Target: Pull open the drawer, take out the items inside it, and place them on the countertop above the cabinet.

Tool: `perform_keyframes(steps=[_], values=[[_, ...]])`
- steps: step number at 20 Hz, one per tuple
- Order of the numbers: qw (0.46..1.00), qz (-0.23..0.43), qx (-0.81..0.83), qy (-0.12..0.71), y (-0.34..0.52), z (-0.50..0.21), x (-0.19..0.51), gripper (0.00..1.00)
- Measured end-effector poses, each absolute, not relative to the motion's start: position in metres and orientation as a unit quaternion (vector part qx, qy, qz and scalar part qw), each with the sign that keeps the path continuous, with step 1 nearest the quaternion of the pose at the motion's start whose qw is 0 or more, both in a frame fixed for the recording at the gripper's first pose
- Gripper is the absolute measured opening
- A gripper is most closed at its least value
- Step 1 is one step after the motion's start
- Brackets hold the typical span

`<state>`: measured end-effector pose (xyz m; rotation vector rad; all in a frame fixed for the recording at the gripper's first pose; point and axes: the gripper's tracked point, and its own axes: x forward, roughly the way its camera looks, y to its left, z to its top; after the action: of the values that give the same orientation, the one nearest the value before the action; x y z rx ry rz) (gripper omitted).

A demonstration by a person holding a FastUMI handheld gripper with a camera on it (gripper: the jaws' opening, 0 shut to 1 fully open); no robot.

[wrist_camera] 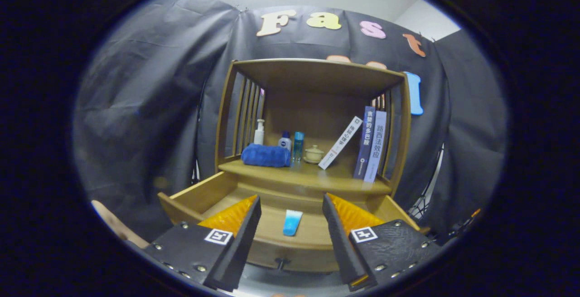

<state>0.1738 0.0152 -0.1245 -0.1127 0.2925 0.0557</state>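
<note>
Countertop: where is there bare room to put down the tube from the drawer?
The countertop is bare along its front edge, most widely between the blue towel and the leaning book. Bottles and a lidded cup crowd the back. The open tongs hover over the blue tube.

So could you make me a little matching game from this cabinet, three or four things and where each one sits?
Things:
1. blue tube
2. blue towel
3. small lidded cup
4. leaning white book

Places:
A. on the countertop, just left of the two upright books
B. in the open drawer, seen between the open fingers
C. on the countertop, in front of the white pump bottle
D. on the countertop, right of the tall blue bottle

Pairs: 1-B, 2-C, 3-D, 4-A
</note>
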Motion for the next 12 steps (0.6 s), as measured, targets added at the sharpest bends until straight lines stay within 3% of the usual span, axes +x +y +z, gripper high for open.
perform_keyframes(steps=[3,12], values=[[0.979,0.046,-0.057,0.191,0.020,-0.133,0.205,0.87],[0.917,0.071,-0.117,0.375,0.018,-0.235,0.270,0.88]])
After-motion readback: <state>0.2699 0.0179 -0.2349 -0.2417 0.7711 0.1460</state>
